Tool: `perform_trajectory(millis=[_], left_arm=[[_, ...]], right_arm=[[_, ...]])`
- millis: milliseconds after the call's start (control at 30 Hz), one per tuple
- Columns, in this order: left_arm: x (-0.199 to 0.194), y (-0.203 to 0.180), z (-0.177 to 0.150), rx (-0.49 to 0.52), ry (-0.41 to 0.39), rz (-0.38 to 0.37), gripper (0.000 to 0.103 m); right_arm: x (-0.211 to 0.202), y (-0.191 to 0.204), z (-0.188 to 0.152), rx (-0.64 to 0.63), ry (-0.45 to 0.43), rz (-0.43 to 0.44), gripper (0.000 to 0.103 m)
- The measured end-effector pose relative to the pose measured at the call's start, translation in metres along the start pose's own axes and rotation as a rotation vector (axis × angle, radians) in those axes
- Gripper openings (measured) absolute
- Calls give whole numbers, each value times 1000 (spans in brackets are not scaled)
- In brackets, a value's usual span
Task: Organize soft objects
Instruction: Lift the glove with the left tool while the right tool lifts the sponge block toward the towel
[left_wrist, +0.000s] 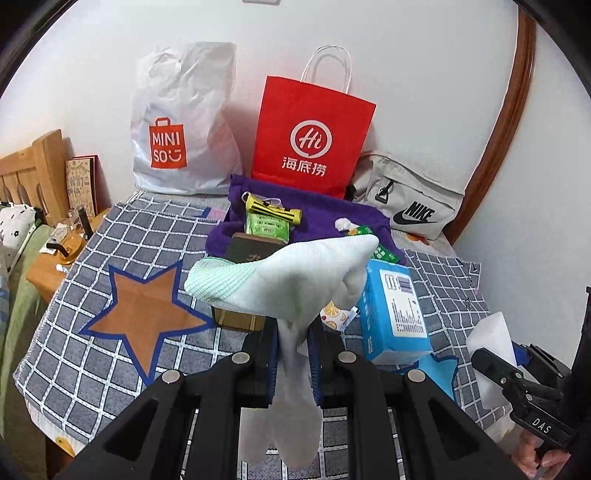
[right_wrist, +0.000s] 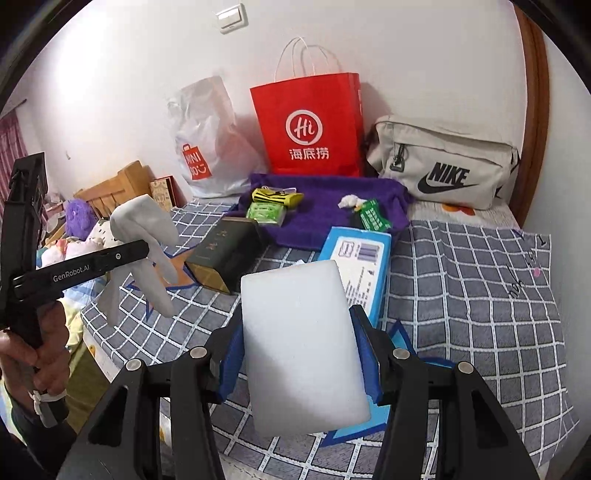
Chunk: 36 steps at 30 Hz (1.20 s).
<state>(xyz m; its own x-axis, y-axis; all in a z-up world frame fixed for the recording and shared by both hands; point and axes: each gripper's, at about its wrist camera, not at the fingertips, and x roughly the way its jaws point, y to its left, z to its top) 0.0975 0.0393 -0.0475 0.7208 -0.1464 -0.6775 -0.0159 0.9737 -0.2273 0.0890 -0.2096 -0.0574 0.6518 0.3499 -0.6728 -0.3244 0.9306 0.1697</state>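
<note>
My left gripper (left_wrist: 293, 350) is shut on a pale mint and white sock (left_wrist: 295, 280), held up above the checked cloth; the sock droops over and below the fingers. It also shows in the right wrist view (right_wrist: 144, 240), hanging from the left gripper (right_wrist: 142, 251). My right gripper (right_wrist: 299, 354) is shut on a white foam block (right_wrist: 301, 343), held above the cloth. The block also shows at the right edge of the left wrist view (left_wrist: 491, 339). A purple towel (right_wrist: 325, 206) lies at the back with small items on it.
A grey checked cloth (right_wrist: 461, 295) covers the table. On it lie a blue tissue pack (right_wrist: 360, 262) and a dark box (right_wrist: 221, 251). A red paper bag (right_wrist: 310, 125), a white Miniso bag (right_wrist: 207, 147) and a grey Nike bag (right_wrist: 443, 166) stand against the wall.
</note>
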Motion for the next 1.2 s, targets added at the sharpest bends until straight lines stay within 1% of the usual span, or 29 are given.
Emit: perform_trajectory(millis=[400, 633, 1200], left_arm=[[-8, 3, 25, 2, -34, -8, 14], [-10, 4, 40, 8, -53, -8, 14], [2, 18, 71, -20, -68, -8, 14]], right_arm=[[-6, 10, 29, -27, -37, 0, 53], [-11, 9, 47, -28, -69, -10, 53], [-3, 6, 80, -42, -102, -26, 53]])
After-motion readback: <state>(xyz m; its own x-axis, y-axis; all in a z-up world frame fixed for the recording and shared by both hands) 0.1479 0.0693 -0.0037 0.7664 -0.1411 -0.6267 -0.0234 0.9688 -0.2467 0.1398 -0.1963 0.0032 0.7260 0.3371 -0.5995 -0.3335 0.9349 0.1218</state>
